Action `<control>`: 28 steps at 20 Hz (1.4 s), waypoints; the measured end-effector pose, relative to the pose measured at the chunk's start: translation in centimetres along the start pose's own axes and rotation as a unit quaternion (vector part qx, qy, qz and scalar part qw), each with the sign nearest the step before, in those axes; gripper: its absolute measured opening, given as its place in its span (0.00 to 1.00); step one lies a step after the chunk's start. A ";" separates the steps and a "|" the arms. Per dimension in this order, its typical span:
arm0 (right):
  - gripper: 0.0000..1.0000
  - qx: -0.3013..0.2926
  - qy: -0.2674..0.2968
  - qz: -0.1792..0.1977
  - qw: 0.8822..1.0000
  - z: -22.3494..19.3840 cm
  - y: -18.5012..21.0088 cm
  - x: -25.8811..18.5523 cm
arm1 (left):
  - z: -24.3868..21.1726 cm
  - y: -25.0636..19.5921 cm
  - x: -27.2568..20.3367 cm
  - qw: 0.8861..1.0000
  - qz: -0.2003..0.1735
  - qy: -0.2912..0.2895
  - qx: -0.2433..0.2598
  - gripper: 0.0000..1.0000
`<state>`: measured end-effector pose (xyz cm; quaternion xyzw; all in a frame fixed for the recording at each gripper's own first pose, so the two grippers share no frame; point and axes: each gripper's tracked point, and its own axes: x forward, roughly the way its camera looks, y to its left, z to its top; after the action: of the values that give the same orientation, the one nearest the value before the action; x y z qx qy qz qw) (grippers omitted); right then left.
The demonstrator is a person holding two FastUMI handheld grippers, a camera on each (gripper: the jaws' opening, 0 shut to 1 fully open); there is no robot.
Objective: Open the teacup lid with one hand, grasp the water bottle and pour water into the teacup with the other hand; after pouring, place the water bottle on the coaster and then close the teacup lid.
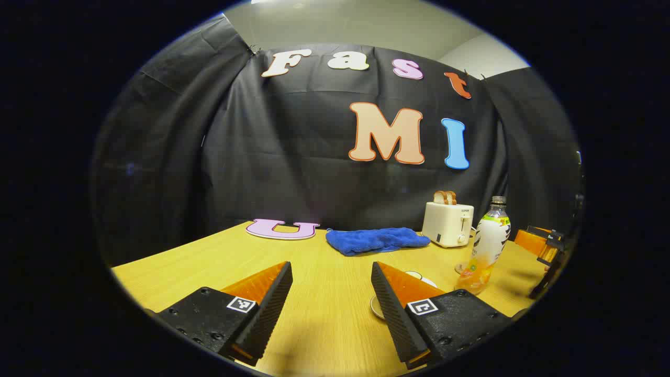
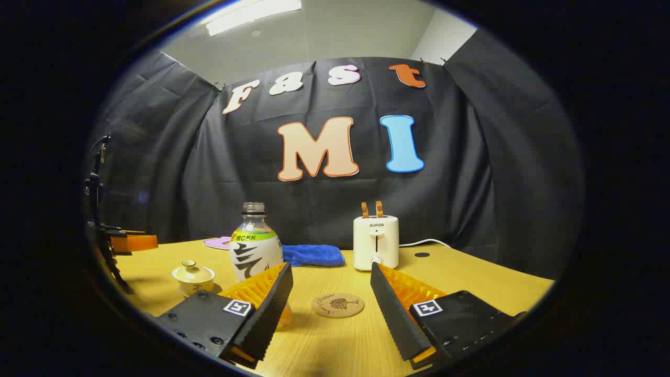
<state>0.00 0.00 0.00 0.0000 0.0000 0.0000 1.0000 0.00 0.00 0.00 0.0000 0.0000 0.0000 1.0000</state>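
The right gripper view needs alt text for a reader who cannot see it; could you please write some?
An open gripper hovers over a wooden table, its fingers framing a round coaster. A water bottle stands at left, beside a lidded teacup, with a blue cloth and toaster behind.

Lidded teacup (image 2: 193, 276) left of upright bottle (image 2: 255, 248), coaster (image 2: 337, 305) right.

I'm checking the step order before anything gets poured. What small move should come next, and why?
Probably bring the left tongs over to the teacup and close on its lid knob. The lid sits on the cup, the water bottle stands ungrasped, and both tongs are open and hold nothing, so pouring can't start yet.
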 end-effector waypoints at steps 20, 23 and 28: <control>0.95 -0.002 0.036 -0.005 0.999 -1.5 0.4 0.6 | -1.2 1.5 0.5 0.999 0.027 0.003 0.047 0.92; 0.95 -0.001 0.036 -0.005 0.999 -1.5 0.4 0.6 | -1.2 1.3 0.6 0.999 0.022 0.000 0.047 0.92; 0.95 0.000 0.036 -0.005 0.999 -1.5 0.4 0.6 | -1.3 1.4 0.7 0.999 0.023 0.001 0.047 0.92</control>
<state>0.59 0.43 -1.47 -0.0004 0.0358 -0.0048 0.9993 0.68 1.36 -1.30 0.0466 0.0011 0.0234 0.9986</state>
